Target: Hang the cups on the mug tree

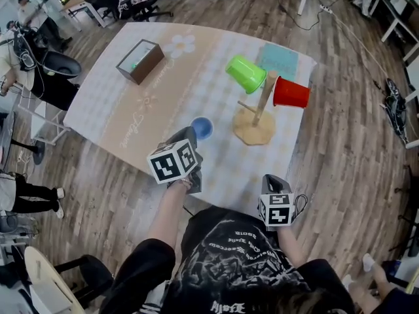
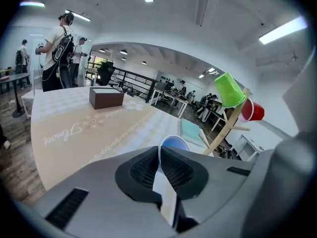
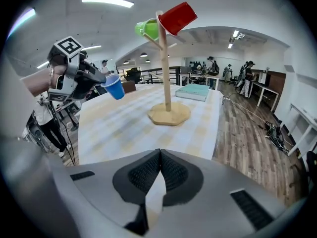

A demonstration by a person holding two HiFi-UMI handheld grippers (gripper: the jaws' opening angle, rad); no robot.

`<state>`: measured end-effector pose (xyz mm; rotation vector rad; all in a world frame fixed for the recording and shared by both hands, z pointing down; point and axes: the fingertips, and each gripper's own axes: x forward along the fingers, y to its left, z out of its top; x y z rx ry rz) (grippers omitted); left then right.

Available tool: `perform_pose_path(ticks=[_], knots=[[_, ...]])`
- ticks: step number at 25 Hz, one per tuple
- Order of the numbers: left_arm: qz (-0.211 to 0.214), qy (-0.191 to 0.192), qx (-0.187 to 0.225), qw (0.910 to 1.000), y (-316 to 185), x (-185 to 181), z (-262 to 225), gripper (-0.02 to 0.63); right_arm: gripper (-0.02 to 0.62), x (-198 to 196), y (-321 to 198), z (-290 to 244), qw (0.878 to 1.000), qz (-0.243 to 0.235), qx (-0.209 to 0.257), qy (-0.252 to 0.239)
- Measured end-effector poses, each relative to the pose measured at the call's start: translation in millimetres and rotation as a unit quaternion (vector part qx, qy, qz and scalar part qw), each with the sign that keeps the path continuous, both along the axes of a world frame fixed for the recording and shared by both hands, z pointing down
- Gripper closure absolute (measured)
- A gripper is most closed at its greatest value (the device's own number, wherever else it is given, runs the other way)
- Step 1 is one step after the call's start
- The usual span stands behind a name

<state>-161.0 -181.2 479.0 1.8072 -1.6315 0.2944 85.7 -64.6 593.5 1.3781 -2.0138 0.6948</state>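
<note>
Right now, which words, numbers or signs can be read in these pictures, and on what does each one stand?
Cursive word on the tablecloth: too blurred to quote.
White print on the person's black shirt: upside down, too blurred to read.
Left marker cube and right marker cube: black-and-white square codes, no letters.
Green cup, red cup, blue cup: no text seen.
</note>
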Motion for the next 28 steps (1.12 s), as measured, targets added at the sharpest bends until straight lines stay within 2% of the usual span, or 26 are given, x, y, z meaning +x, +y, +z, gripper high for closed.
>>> perform_pose_path(ticks=[15,28], knots=[[0.005,-0.074,0.029,0.9968,-54.5,40.1,-5.3,0.572,0.586,13.6,-3.7,-2.0,1.000,0.006,-0.015,-0.017],[-0.007,-0.106,0.045,0.9933,-86.6,65.0,0.3,0.572,0.586,32.3,-8.2,2.6,0.999,0.016,-0.026,-0.014]])
